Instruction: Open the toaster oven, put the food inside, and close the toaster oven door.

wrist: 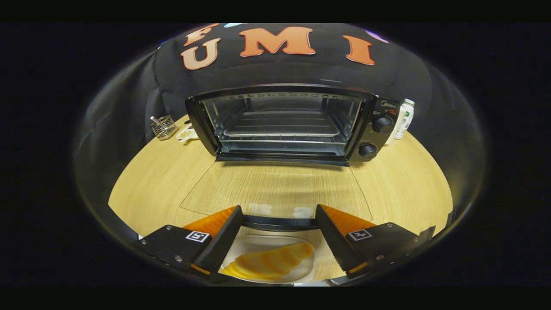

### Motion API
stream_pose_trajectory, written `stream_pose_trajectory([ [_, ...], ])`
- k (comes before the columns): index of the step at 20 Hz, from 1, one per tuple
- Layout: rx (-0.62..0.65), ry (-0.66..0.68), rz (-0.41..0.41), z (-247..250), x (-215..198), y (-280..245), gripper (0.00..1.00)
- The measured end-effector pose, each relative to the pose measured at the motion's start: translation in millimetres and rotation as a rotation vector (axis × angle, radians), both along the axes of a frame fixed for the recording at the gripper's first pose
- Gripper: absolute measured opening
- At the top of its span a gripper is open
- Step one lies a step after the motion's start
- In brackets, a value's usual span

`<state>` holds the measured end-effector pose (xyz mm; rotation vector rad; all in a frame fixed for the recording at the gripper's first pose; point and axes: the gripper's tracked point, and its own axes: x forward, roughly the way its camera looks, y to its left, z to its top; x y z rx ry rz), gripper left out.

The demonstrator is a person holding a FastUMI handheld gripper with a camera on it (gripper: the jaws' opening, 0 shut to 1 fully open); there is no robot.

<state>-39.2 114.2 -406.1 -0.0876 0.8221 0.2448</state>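
Glass door point(275, 189) of the toaster oven point(284, 125) lies folded flat on the table point(159, 181) at 12 o'clock from the tool point(277, 215). The tool is spread wide, grasping nothing; yellow food point(269, 262) on a plate point(308, 273) sits between its fingers.

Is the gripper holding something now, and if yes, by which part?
Nothing is held. The gripper is open, its fingers apart above the plate with the food, touching neither.
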Motion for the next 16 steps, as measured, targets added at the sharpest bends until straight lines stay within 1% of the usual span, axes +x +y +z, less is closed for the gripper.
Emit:
stream_pose_trajectory([
  [4,0.003,0.020,-0.027,-8.9,0.4,-2.4,1.00],
  [6,-0.024,0.019,-0.033,-16.2,2.4,-5.1,1.00],
  [8,-0.031,0.041,-0.067,-20.2,-1.1,-7.5,1.00],
  [10,-0.033,0.029,-0.102,-14.8,-2.4,-7.9,0.99],
  [12,-0.033,0.045,-0.143,-10.1,-17.1,-9.1,0.99],
  [14,-0.020,0.088,-0.178,-10.2,-40.4,-8.0,1.00],
  [16,-0.026,0.100,-0.215,-14.7,-63.1,-10.6,0.99],
])
